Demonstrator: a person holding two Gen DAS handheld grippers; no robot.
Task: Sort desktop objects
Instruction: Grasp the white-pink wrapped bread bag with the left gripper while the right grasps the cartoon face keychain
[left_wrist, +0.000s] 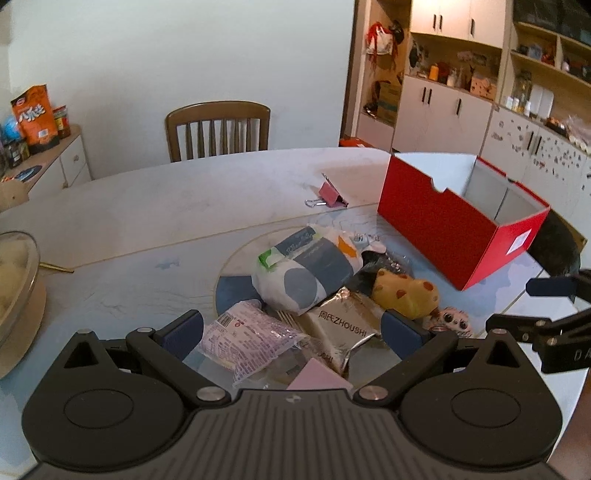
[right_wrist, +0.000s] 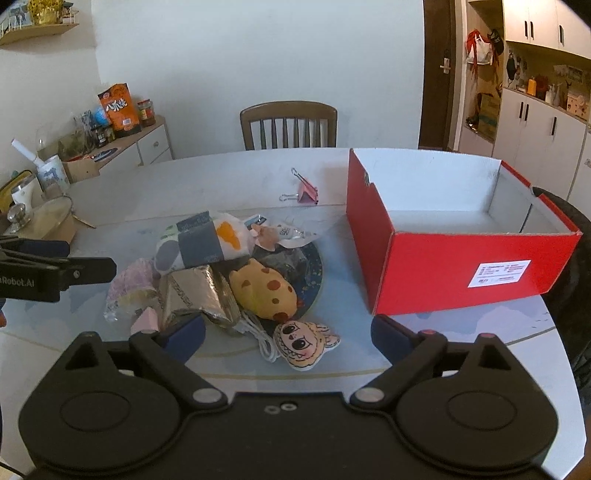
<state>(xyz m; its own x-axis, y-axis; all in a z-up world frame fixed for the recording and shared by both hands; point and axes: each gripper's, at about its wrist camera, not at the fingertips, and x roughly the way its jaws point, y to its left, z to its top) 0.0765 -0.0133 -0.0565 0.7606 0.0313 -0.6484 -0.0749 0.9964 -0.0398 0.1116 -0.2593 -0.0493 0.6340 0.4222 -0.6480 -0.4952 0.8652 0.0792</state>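
The pile of desktop objects (right_wrist: 229, 280) lies heaped on a round blue mat at the middle of the bench (right_wrist: 221, 177): a patterned white pouch (right_wrist: 203, 247), a silver foil packet (right_wrist: 195, 295), a yellow spotted plush (right_wrist: 264, 290), a purple-printed sachet (left_wrist: 247, 339) and, at the near edge, a flat big-eyed doll charm (right_wrist: 304, 343). Just to the right of the pile stands an open red box (right_wrist: 461, 266), which we see empty inside; a pink binder clip (right_wrist: 306, 194) rests apart, toward the far side. We hold the left gripper (left_wrist: 291, 328) over the near edge of the pile, its jaws spread to their widest and gripping nothing, though the sachet and foil packet lie between them. The right gripper (right_wrist: 288, 334) hovers near the doll charm, jaws likewise wide and empty. We judge the sorting not yet begun, this being the approach to a first pick. The next move calls for lowering one gripper onto a single item, closing on it alone, then carrying it, presumably, to the box.
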